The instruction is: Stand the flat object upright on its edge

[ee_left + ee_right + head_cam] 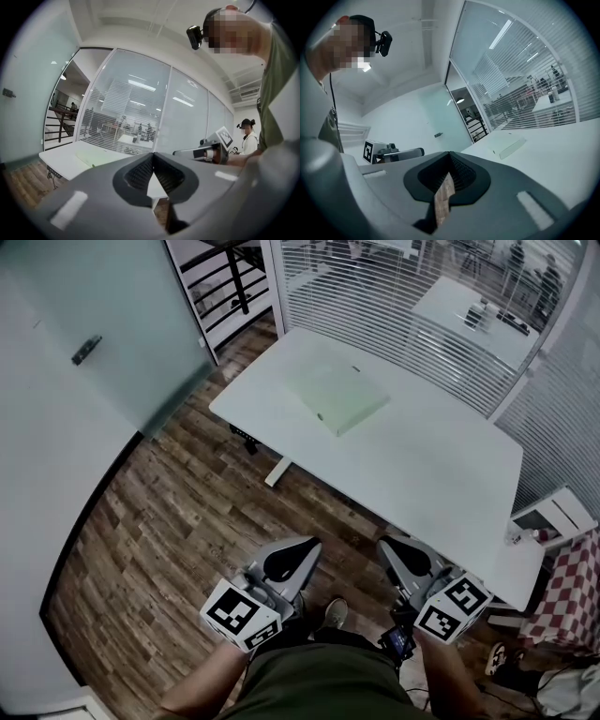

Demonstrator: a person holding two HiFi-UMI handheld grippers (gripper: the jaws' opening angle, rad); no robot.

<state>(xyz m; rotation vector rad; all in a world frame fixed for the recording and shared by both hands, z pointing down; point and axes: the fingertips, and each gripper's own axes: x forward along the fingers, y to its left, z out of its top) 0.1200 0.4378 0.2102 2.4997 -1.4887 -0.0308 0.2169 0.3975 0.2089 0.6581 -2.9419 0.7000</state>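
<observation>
1. Right gripper (450,157): jaws together, nothing between them. Wood floor (443,204) shows through the gap below.
2. Flat object (508,146): pale green, lying flat on the white table (562,154), well apart from the jaws.
3. Left gripper (417,152): at left, roughly level.
4. Glass wall (520,70) with blinds behind the table.

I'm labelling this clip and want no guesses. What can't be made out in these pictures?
- Flat object: head view, too small to tell book from box; its underside rests hidden on the table.
- Small items on the far table: head view, tiny, behind blind slats.
- Table's near part: left gripper view, covered by the left gripper and its own body.
</observation>
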